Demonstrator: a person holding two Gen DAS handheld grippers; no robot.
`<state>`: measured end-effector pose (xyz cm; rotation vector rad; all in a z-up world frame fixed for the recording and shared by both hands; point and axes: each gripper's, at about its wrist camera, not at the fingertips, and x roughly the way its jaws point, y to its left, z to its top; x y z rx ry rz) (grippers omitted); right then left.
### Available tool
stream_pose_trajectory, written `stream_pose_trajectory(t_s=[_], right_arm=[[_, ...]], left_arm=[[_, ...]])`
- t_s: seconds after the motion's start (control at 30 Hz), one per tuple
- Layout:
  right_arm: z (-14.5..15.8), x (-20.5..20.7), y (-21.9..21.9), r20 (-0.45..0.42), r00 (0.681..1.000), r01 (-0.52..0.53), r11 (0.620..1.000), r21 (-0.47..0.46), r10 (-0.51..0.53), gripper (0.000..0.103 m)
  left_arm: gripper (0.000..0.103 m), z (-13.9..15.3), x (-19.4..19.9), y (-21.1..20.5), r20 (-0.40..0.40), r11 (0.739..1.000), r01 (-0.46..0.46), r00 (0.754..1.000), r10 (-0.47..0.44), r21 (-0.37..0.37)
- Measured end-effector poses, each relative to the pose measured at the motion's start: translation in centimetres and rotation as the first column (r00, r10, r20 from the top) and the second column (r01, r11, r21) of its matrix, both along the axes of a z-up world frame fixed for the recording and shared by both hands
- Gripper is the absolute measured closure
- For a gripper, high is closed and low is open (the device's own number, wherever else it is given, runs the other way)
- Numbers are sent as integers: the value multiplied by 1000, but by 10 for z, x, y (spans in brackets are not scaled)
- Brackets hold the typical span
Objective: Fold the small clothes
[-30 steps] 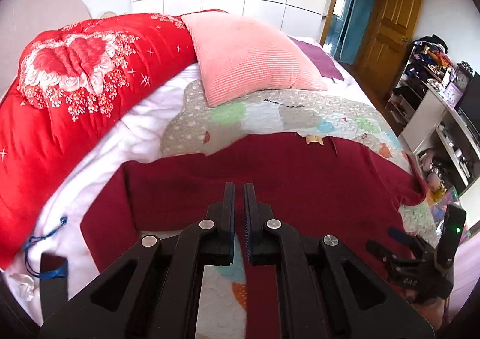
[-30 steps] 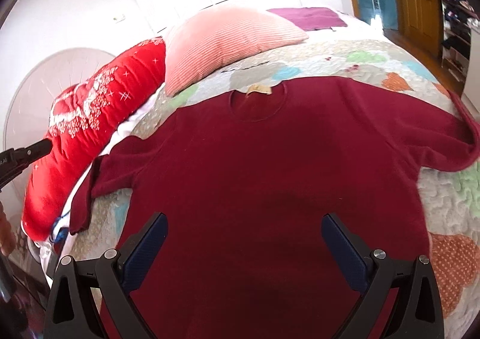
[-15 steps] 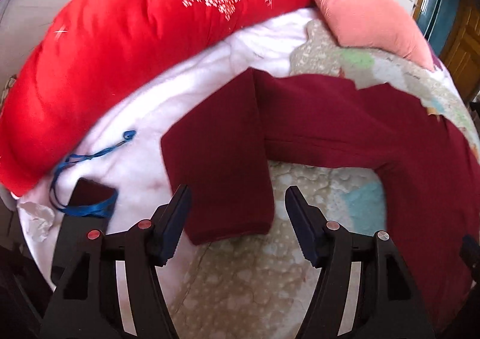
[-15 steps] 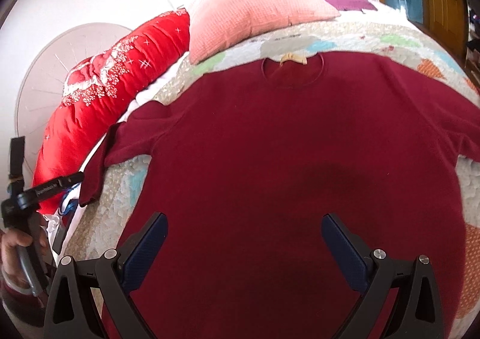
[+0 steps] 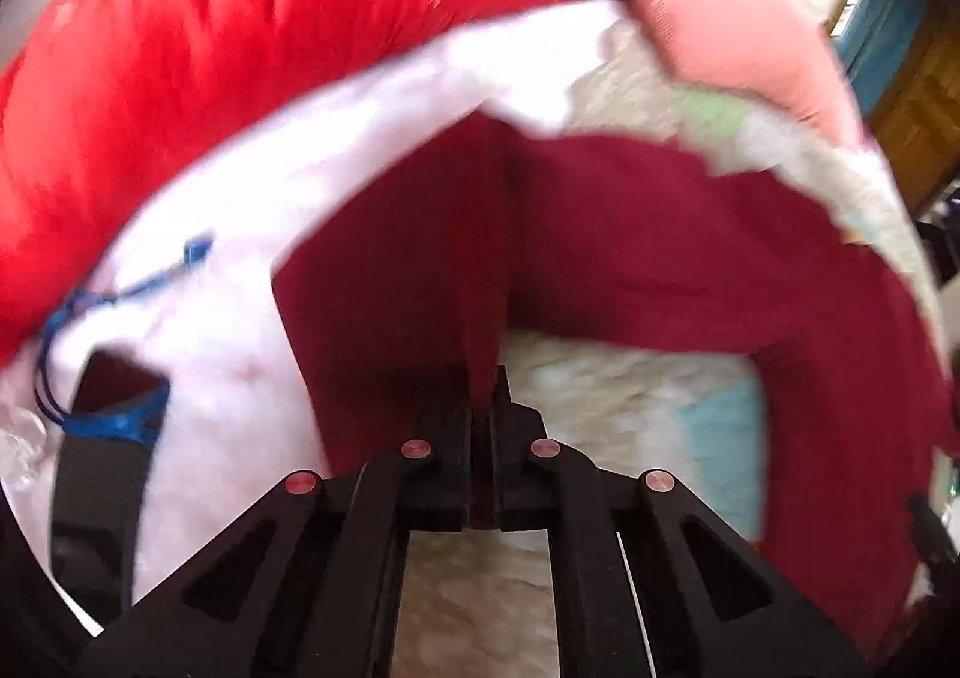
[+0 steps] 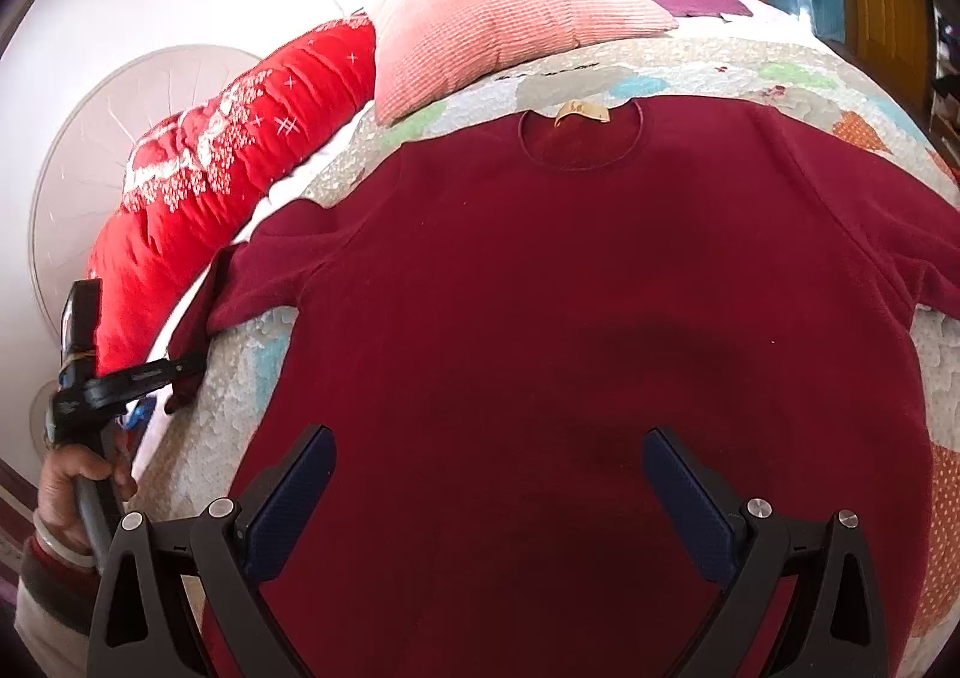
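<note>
A dark red sweater [image 6: 570, 330] lies flat, front up, on the patchwork bedspread [image 6: 708, 72], neck with a tan label [image 6: 581, 112] at the far side. Its left sleeve [image 5: 420, 270] hangs over the bed's left edge. My left gripper [image 5: 483, 384] is shut on the sleeve's cuff end, cloth pinched between the jaws; it also shows at the left of the right wrist view [image 6: 192, 363]. My right gripper [image 6: 486, 474] is open and empty above the sweater's lower body.
A red flowered quilt [image 6: 228, 162] and a pink pillow [image 6: 510, 18] lie at the bed's far left. A white sheet [image 5: 252, 210] with a blue cord [image 5: 90, 318] lies beside the sleeve. A wooden door [image 6: 882, 0] stands at the far right.
My left gripper went from shut to open over the sleeve end, then moved in and closed on the cuff. The right gripper stayed open and drifted slightly over the sweater.
</note>
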<state>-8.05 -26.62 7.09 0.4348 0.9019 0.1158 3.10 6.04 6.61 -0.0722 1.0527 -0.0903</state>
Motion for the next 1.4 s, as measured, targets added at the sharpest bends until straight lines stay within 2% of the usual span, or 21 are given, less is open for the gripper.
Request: stream_pose_trajectory(t_s=[0.1, 0.2, 0.27, 0.37, 0.5, 0.53, 0.6, 0.67, 0.7, 0.77, 0.83, 0.87, 0.9, 0.97, 1.0, 1.07, 1.13, 1.2, 1.23, 1.3, 1.4], right_arm=[[3, -3, -7, 18, 1000, 22, 1000, 15, -23, 1], [6, -5, -15, 28, 999, 44, 999, 31, -45, 1], [10, -7, -21, 39, 997, 58, 997, 43, -60, 1], [18, -11, -32, 62, 994, 83, 996, 38, -85, 1], [27, -15, -52, 80, 989, 121, 992, 30, -123, 1], [28, -16, -58, 84, 988, 131, 991, 31, -133, 1], [27, -17, -68, 85, 985, 145, 989, 35, -148, 1], [24, -17, -77, 80, 984, 156, 987, 37, -159, 1], [23, -17, -81, 79, 984, 158, 987, 37, -161, 1], [20, -17, -87, 73, 985, 156, 987, 29, -158, 1], [17, -16, -92, 66, 987, 145, 989, 14, -145, 1], [16, -15, -93, 62, 989, 133, 991, 4, -133, 1], [14, -13, -94, 60, 991, 122, 992, -7, -122, 1], [11, -6, -92, 60, 993, 107, 994, -32, -105, 1], [10, -2, -89, 58, 993, 102, 994, -42, -100, 1], [6, 8, -84, 53, 996, 79, 995, -60, -76, 1], [-1, 21, -78, 28, 998, 64, 992, -112, -61, 1], [-8, 29, -77, -9, 996, 88, 980, -180, -91, 1], [-10, 32, -79, -19, 993, 113, 971, -213, -119, 1], [-10, 32, -86, -3, 988, 151, 966, -212, -155, 1], [-16, 40, -100, 10, 977, 212, 957, -196, -215, 3]], left_arm=[[100, 44, -14, -25, 72, 993, 100, 993, -96, -62], [100, 80, -24, -62, 128, 971, 209, 973, -195, -115], [100, 102, -29, -99, 157, 938, 308, 946, -284, -158], [100, 118, -30, -149, 171, 888, 414, 907, -385, -198], [100, 109, -22, -227, 146, 827, 529, 848, -509, -189], [100, 98, -20, -248, 122, 802, 561, 828, -548, -204], [100, 78, -14, -278, 78, 771, 597, 799, -596, -221], [100, 53, -9, -298, 20, 734, 622, 766, -642, -273], [100, 39, -6, -306, -17, 727, 622, 756, -654, -290], [95, 24, -6, -311, -69, 735, 617, 751, -657, -281], [86, 28, -7, -300, -56, 732, 606, 757, -651, -311], [76, 36, -7, -290, -40, 728, 600, 762, -647, -332], [61, 43, -8, -281, -24, 728, 596, 768, -640, -338], [45, 59, -11, -260, 23, 739, 587, 788, -615, -330], [42, 69, -12, -245, 57, 750, 580, 801, -596, -318], [42, 80, -13, -218, 92, 785, 551, 830, -550, -282], [42, 82, -12, -193, 107, 836, 497, 867, -486, -232], [42, 75, -6, -164, 126, 895, 414, 909, -397, -167], [42, 70, -3, -153, 122, 908, 388, 920, -372, -159], [42, 50, 7, -133, 78, 933, 326, 945, -318, -151], [42, 20, 11, -123, 30, 945, 294, 956, -293, -141]])
